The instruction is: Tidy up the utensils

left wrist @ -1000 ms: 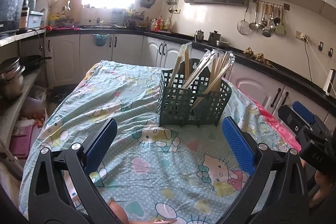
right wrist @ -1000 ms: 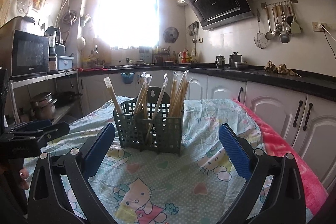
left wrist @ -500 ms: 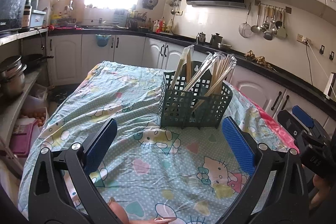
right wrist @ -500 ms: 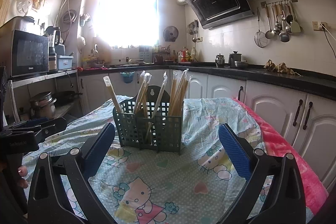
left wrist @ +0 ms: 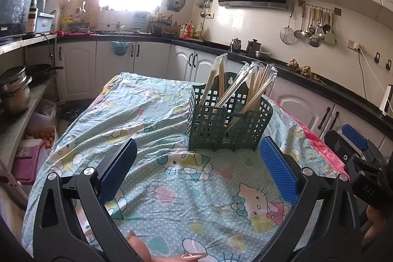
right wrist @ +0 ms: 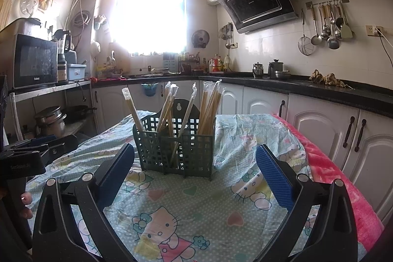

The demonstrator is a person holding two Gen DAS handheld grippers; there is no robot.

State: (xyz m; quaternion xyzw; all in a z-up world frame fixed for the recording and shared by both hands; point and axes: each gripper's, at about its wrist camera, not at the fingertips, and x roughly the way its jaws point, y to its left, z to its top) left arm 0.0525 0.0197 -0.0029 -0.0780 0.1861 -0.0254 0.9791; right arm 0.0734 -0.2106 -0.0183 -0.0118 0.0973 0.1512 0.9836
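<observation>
Kitchen w/ cartoon-print cloth (left wrist: 172, 188) over the table. Green caddy (left wrist: 228, 124) sits ahead of both sets of fingers, approx centred, apart from them. Left gripper (left wrist: 196, 163) & right gripper (right wrist: 195, 167) spread wide, nothing held. Wrapped chopsticks (right wrist: 208, 104) stand inside: prob light, stiff, slick film; pinch mid-shaft above rim.

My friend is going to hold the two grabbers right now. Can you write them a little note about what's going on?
Left gripper: open, empty, held above the cloth, short of the holder.
Right gripper: open, empty, facing the holder from another side.
The dark green plastic lattice utensil holder stands upright on the cartoon-cat tablecloth.
The plastic-wrapped wooden chopsticks all stand in its compartments, leaning at different angles.
Done: no chopsticks lie loose on the visible cloth.
Left: probably nothing, or just tidying the leaning ones.
</observation>
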